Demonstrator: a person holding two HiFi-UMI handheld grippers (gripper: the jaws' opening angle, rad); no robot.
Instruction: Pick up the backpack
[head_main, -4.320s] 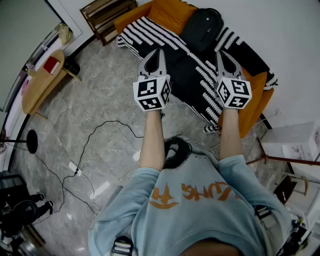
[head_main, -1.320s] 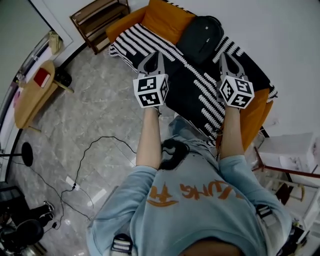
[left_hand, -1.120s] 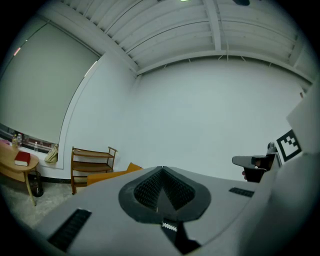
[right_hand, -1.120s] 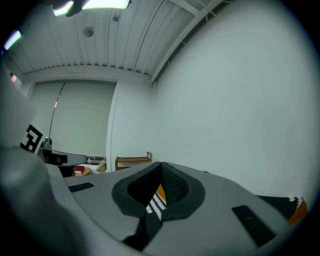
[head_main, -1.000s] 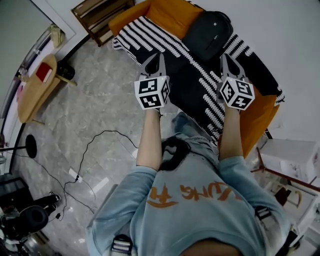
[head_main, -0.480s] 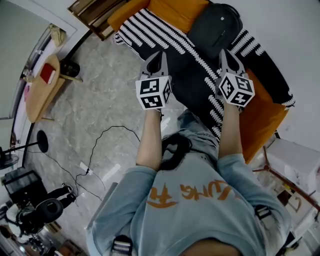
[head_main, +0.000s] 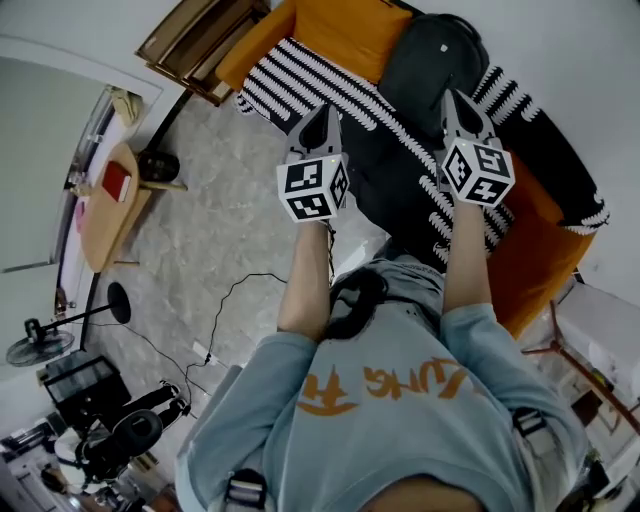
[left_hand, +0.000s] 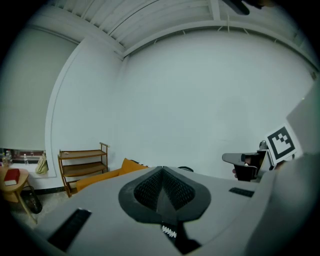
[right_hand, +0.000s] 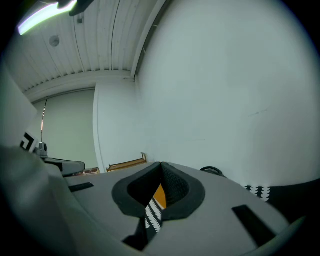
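Left hand-held gripper (head_main: 325, 110) and right hand-held gripper (head_main: 447, 97) are side by side, both with jaws closed on nothing, short of the orange sofa (head_main: 535, 255). The dark grey fabric backpack (head_main: 432, 62) lies at the sofa's back edge on a black-and-white striped blanket (head_main: 310, 85), beside an orange cushion (head_main: 345, 25). We'd open one pair of jaws first, aim for the top loop handle (right_hand: 212, 170) and lift straight. Room: grey marbled floor (head_main: 200, 230), wooden shelf rack (head_main: 200, 40), round wooden side table (head_main: 105, 225), black cable (head_main: 232, 288).
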